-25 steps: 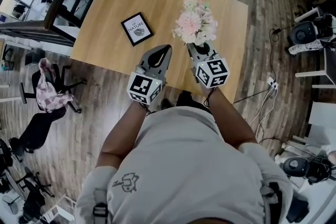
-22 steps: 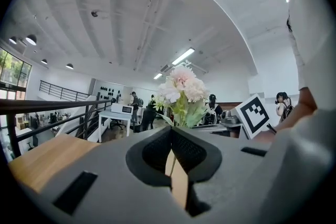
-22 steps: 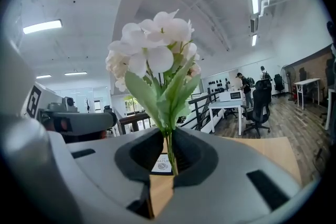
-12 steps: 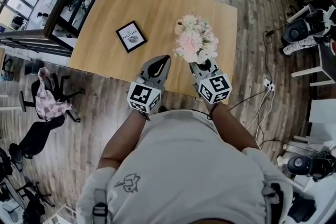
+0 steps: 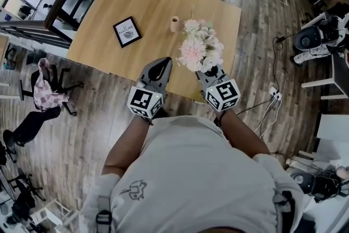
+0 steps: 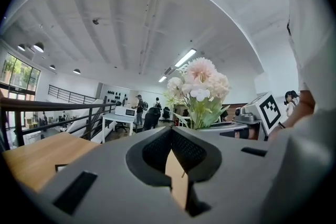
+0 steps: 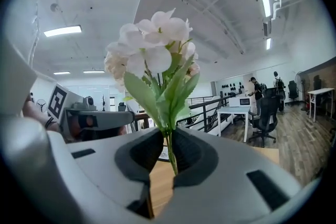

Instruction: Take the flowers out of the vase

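Well clear of the vase, flowers in right tool

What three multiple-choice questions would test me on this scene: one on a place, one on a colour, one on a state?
1. Where is the vase?
A. On the table
B. On the floor
C. On a chair

2. What colour are the blooms of the flowers?
A. Red
B. Pale pink and white
C. Blue

3. What is the right gripper doing?
A. Standing open and empty
B. Closed on the flowers' stems
C. Closed on the vase

Answers:
1 A: the head view shows it standing on the wooden top, apart from the flowers.
2 B: all three views show pale blooms.
3 B: the right gripper view shows the green stems pinched between the jaws.
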Demonstrator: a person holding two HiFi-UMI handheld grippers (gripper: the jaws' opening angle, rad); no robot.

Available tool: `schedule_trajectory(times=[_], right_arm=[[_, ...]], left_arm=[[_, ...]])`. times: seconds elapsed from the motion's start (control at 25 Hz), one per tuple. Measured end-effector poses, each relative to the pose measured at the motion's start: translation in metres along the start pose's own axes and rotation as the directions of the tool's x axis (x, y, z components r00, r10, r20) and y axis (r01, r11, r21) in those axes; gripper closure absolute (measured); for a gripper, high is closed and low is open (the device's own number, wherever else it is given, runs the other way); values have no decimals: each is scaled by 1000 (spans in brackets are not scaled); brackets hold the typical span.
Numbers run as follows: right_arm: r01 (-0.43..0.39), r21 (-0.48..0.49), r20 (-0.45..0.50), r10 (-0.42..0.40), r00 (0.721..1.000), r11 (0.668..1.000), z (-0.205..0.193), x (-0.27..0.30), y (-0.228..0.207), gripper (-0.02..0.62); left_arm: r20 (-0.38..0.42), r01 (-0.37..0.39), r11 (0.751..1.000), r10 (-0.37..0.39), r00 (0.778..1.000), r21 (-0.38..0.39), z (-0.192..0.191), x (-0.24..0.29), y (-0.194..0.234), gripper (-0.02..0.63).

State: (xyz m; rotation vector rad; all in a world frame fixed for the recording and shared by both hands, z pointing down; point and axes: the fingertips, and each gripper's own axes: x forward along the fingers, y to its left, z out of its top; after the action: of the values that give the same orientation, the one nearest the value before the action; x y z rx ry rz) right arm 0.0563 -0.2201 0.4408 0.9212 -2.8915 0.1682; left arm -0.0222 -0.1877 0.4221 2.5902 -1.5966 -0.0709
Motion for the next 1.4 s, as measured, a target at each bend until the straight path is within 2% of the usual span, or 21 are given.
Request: schedule_trajectory(times=[0.28,0.56,0.84,1.4], right_arm=[[-48,27,4,48,999,998,-11,-43,-11,543],[-51,46,19,50,999,998,-15,-61,7,543],[-34,56,40,32,999,998,-18,-84,46,543],[24,79,55,-28,998,997,-27,-130,149,544]], left_arm=[[-19,-56,998,56,998,12,-7,-9,-45,601],[-31,-40,999,40,999,21,-8,-27,-64,601],[-31,11,999,-10,999,40,-5,-62,-81,601],[-44,97,994,-95,995,47,-10,-180,-116,603]])
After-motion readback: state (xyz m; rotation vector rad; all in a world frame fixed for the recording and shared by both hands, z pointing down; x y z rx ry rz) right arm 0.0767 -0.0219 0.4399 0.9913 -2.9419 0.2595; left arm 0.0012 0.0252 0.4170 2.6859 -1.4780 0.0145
